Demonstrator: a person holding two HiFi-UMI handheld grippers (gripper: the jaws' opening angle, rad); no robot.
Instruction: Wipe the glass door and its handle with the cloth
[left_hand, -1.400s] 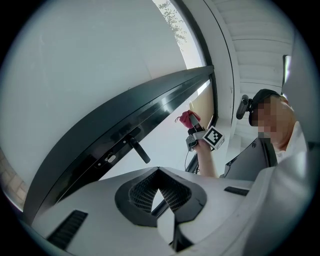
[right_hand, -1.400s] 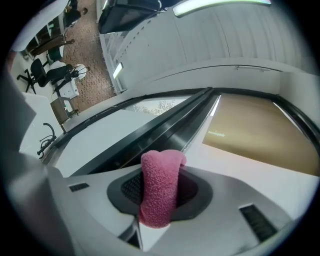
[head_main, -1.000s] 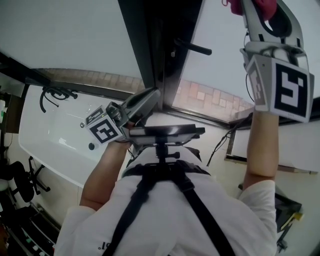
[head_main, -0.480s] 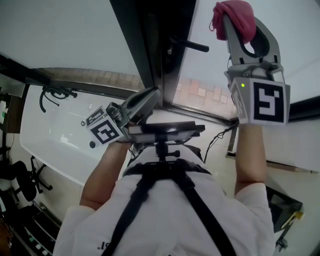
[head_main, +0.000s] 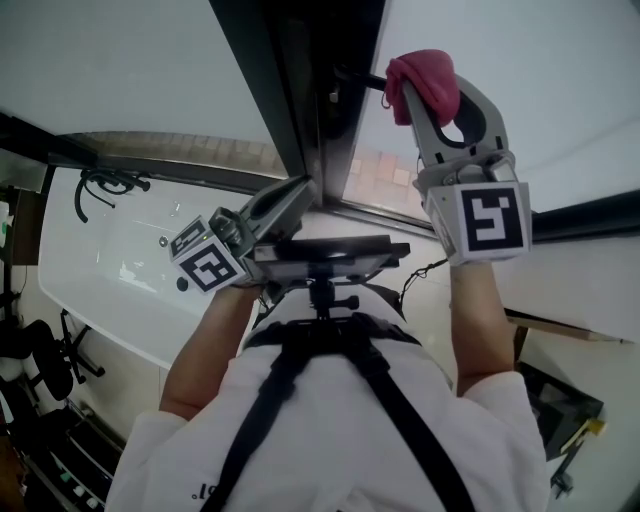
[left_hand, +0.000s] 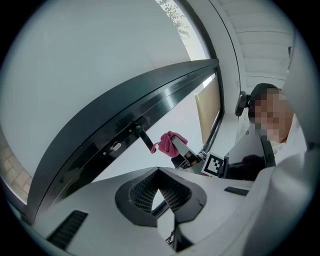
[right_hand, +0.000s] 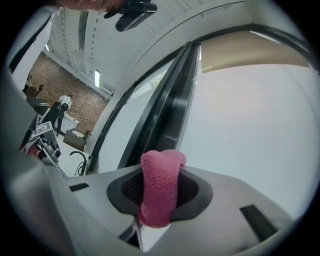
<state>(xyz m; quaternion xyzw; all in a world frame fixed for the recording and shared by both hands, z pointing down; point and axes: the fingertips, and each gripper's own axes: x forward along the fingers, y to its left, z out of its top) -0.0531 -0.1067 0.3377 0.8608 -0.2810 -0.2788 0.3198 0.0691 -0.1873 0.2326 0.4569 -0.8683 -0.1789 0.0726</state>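
In the head view, at 12 o'clock, the pink cloth covers the outer end of the door handle, so whether the two touch cannot be told. The cloth's lower part is buried between the jaws of the right gripper. The glass door runs off the top edge at 1 o'clock. In the right gripper view the cloth stands at 6 o'clock and hides whatever lies just behind it.
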